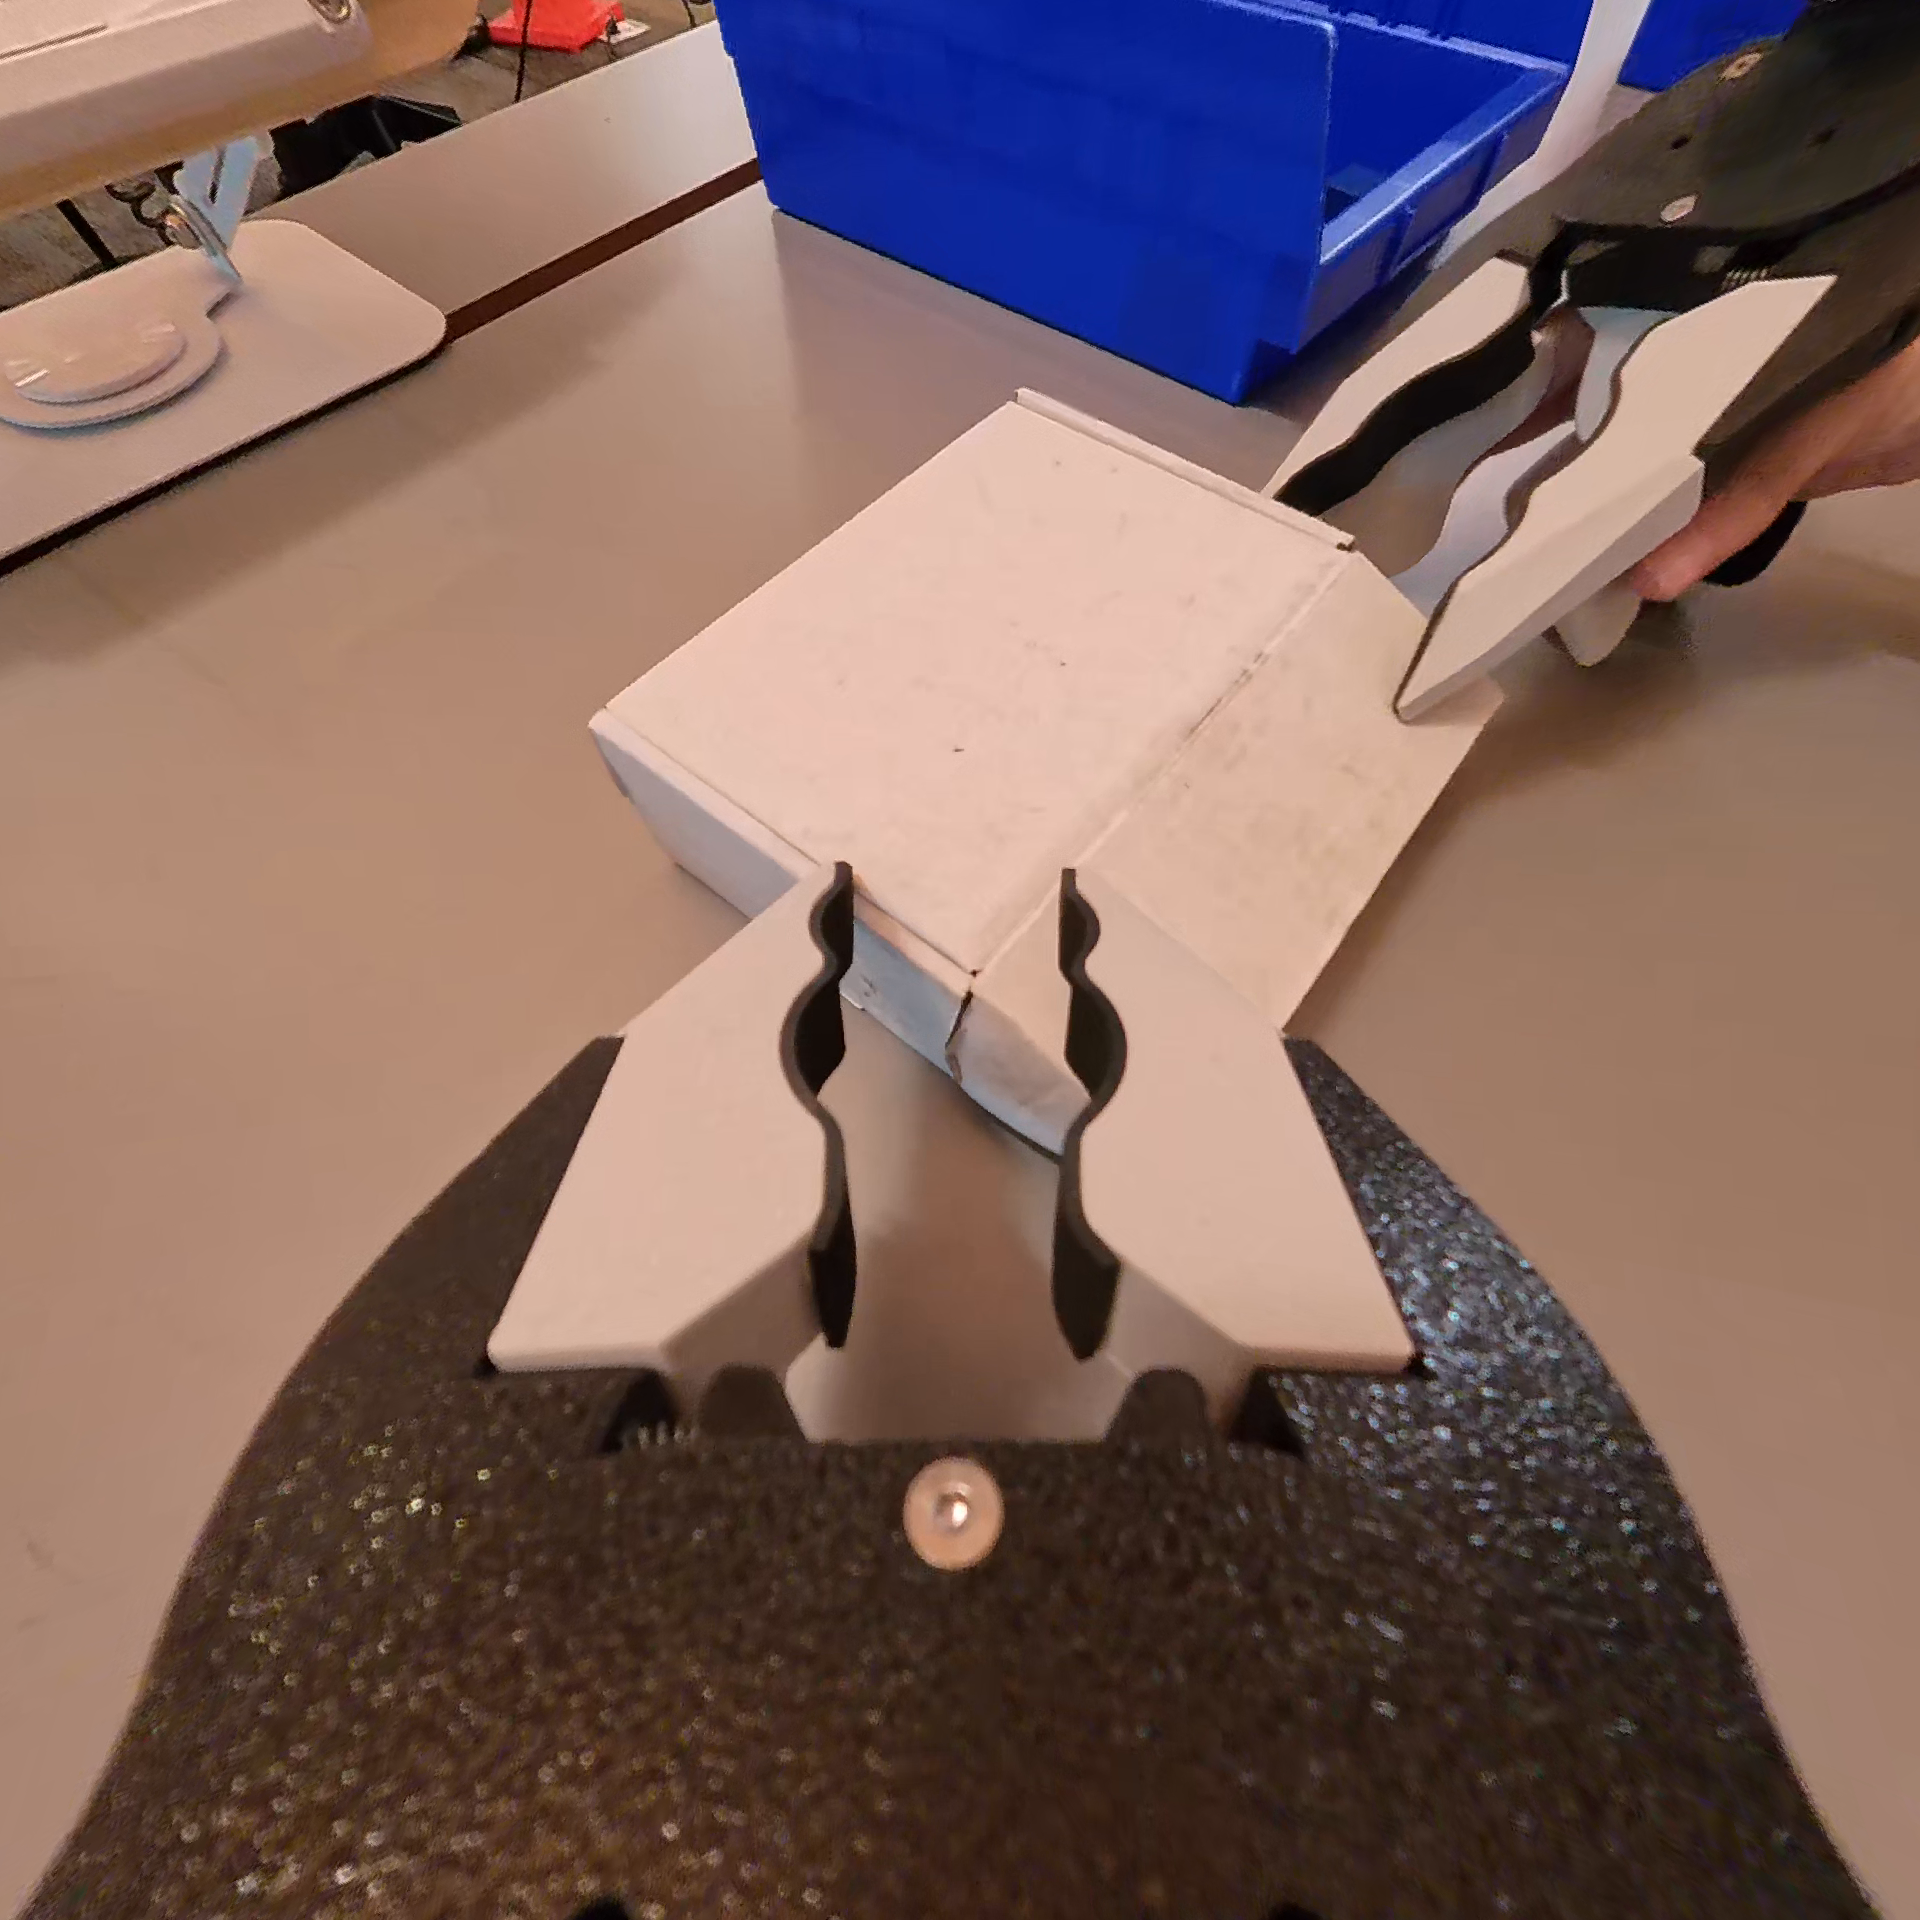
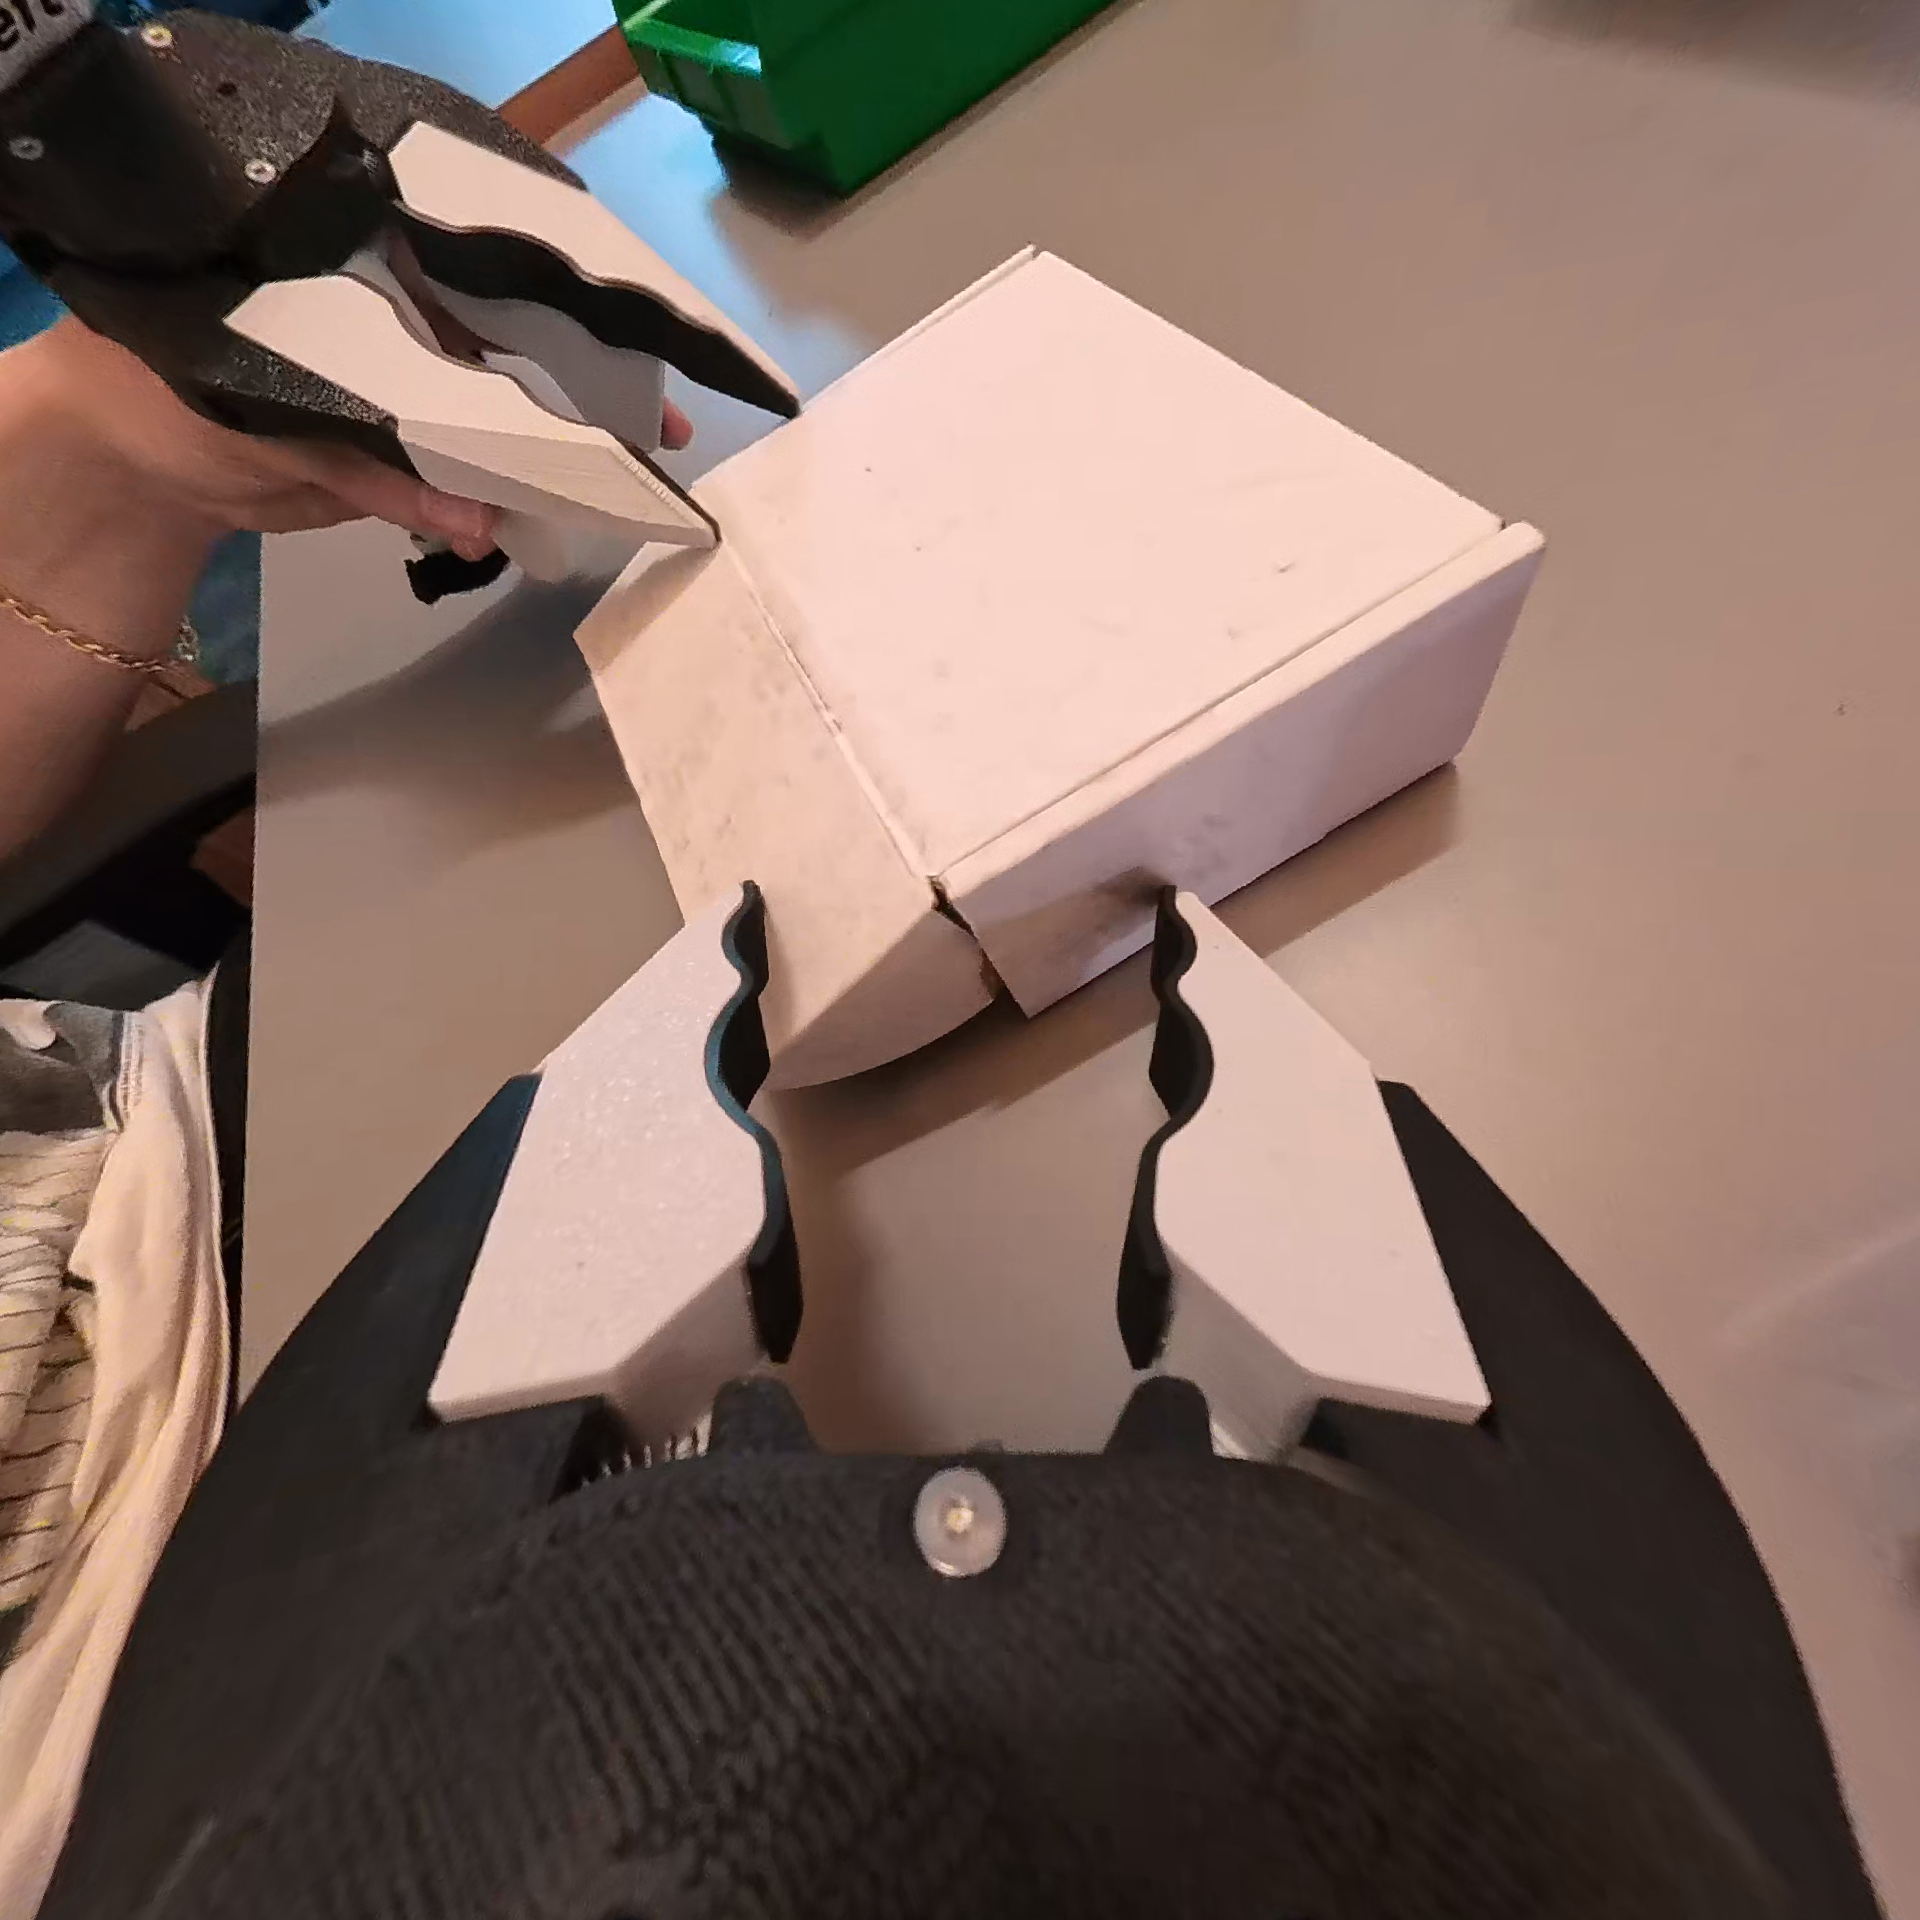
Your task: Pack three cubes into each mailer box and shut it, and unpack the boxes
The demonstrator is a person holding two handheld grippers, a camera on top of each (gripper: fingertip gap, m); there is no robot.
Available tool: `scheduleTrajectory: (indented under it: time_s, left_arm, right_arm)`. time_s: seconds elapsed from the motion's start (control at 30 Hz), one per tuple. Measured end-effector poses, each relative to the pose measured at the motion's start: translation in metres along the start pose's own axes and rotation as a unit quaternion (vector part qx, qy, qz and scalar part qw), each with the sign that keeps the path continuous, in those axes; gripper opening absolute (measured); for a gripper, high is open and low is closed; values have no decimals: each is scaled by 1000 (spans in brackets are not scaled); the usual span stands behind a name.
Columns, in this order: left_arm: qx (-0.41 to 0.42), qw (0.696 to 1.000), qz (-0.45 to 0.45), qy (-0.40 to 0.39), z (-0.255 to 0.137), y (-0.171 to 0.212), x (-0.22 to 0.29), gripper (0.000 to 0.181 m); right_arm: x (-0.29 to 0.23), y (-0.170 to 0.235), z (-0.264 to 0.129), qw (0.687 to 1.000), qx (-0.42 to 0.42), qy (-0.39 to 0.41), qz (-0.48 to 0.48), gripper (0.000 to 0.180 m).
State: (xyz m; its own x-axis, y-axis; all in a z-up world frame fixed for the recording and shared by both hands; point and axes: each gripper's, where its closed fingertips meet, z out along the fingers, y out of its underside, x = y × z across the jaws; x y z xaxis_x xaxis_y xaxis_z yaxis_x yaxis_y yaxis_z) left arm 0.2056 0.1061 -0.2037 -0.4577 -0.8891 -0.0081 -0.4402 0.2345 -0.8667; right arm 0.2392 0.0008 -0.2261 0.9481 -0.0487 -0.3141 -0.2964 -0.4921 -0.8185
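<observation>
Nearest in the left wrist view, the left gripper (image 1: 956, 894) reaches over the grey table (image 1: 312, 883) with its jaws spread apart and nothing between them; both tips sit at one near corner of the white mailer box (image 1: 966, 665), whether touching it cannot be told. That box lies flat on the table, its lid down on the body while the front flap (image 1: 1299, 821) sticks out unfolded toward the person. At the far end of that flap the right gripper (image 1: 1340, 592) comes in from the right, held by a hand (image 1: 1787, 468), jaws likewise parted, one tip on or just over the flap's corner. Behind the box stands a blue bin (image 1: 1039, 208), and a white stand base (image 1: 208, 332) rests far left.

Closest in the right wrist view, the right gripper (image 2: 961, 904) is parted and empty, its tips straddling the box's near corner where the flap (image 2: 769, 790) meets the side wall. Left gripper (image 2: 753, 468) hangs at the flap's other end, jaws apart, a hand (image 2: 156, 457) beneath it. Beyond sits a green bin (image 2: 831, 83)
</observation>
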Motion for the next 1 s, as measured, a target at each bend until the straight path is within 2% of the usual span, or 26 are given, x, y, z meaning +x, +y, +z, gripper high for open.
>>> scheduleTrajectory:
  time_s: [0.1,0.17,0.27,0.43,0.53,0.6,0.7,0.8,0.83,0.93,1.0]
  left_arm:
    - [2,1000,-4,2,1,-1,0,37]
    - [2,1000,-2,0,1,-1,0,37]
    - [3,1000,-5,-1,1,-1,0,37]
    - [-1,1000,-3,-2,1,-1,0,37]
    - [-2,1000,-4,-3,1,-1,0,36]
    - [0,1000,-7,-5,1,-1,0,36]
    - [2,1000,-10,-9,1,-1,-1,34]
    - [2,1000,-9,-10,1,-1,-1,34]
    - [1,1000,-7,-10,1,-1,-1,34]
    - [-3,1000,-6,-10,1,-1,-1,34]
    - [-5,1000,-2,-10,1,-1,0,34]
  right_arm:
    - [-4,2,-7,1000,3,9,-10,72]
    - [-2,9,-11,999,-14,32,-7,81]
    - [-11,8,-12,999,-16,34,5,62]
    - [-20,8,-21,994,4,108,27,46]
    - [-31,9,-17,995,14,90,46,42]
    - [-23,10,-17,993,18,100,57,29]
    - [-21,10,-17,992,29,81,88,26]
    - [-17,13,-13,994,20,91,59,29]
    - [-13,13,-13,994,14,97,45,36]
    - [4,12,-16,993,-4,115,16,71]
    - [4,12,-12,996,-16,83,0,68]
